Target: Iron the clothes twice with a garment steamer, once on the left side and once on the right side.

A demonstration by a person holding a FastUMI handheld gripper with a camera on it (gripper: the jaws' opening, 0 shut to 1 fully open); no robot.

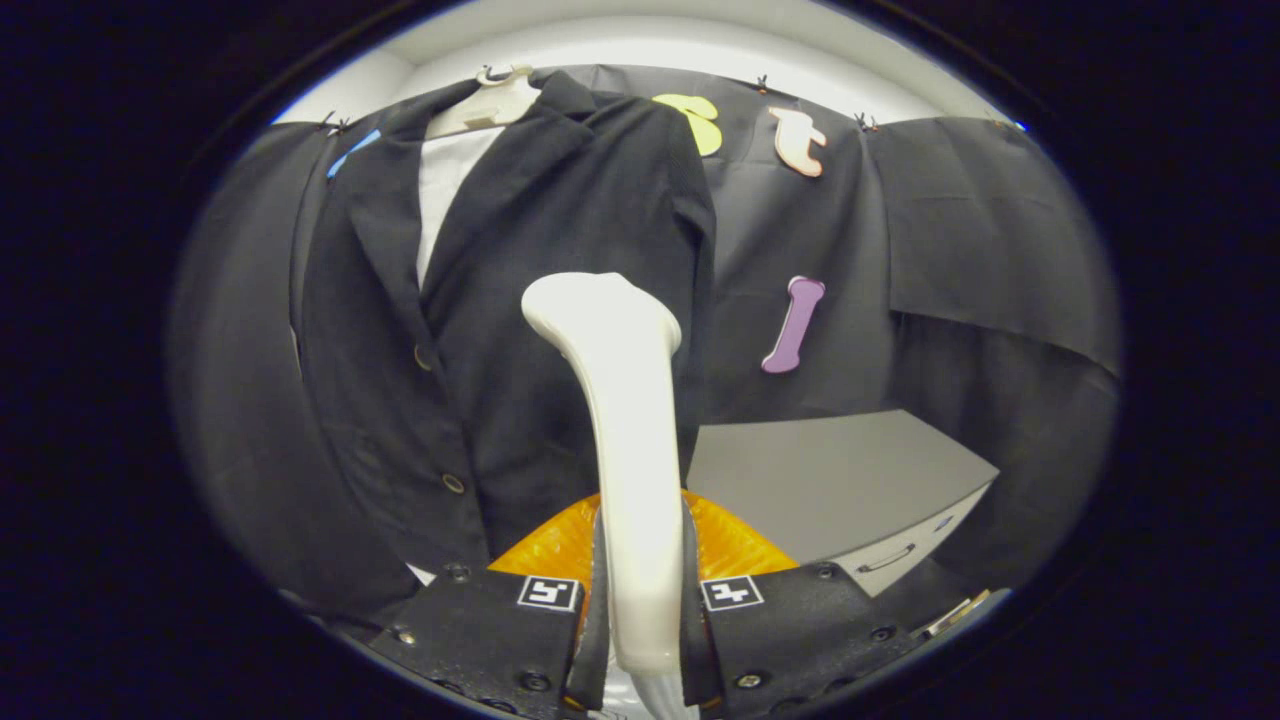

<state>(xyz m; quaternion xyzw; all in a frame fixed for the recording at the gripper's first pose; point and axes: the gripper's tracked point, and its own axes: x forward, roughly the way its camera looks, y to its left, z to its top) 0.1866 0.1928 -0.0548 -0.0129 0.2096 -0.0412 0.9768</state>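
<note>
Your gripper (640, 600) is clenched on the garment steamer (625, 420); both fingers (590, 610) press against the sides of its pale handle, which rises upright from between them and flares into a wider head at the top; you hold that head just in front of the dark jacket (500, 300), over the panel to the right of the button line. The jacket hangs on a pale hanger (495, 100) against the booth's black cloth wall, with a white shirt (445, 180) showing in the open collar; two buttons (453, 483) sit down its front, left of the steamer handle. Just behind your fingers, low down, you see an orange ribbed piece (560, 550) on either side of the handle; whether it belongs to the steamer I cannot tell. To the right, beyond the fingers, stands a grey cabinet (830, 480) with a drawer handle (885, 560) on its near face.
</note>
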